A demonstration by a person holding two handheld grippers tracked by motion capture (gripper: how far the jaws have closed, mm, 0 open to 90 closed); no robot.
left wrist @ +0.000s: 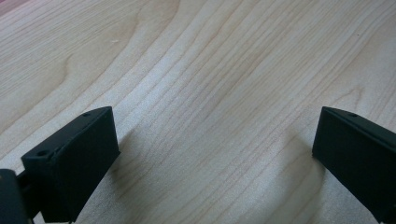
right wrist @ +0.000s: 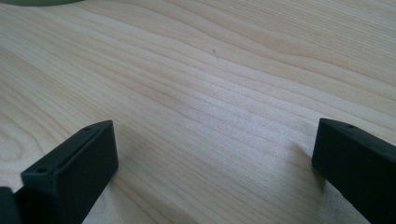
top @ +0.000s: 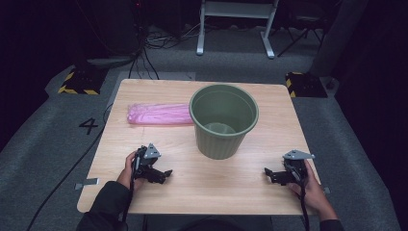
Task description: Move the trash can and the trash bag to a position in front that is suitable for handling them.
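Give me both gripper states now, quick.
Left gripper: open, holding nothing, low over the bare table.
Right gripper: open, holding nothing, low over the table.

A white metal frame (top: 238,24) stands on the grey floor (top: 43,134) far behind the table (top: 202,192). A black number four (top: 88,126) is on the floor at the left.

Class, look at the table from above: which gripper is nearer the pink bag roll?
Left. The left gripper sits on the table below the pink bag roll; the right gripper lies far across, beyond the green bin.
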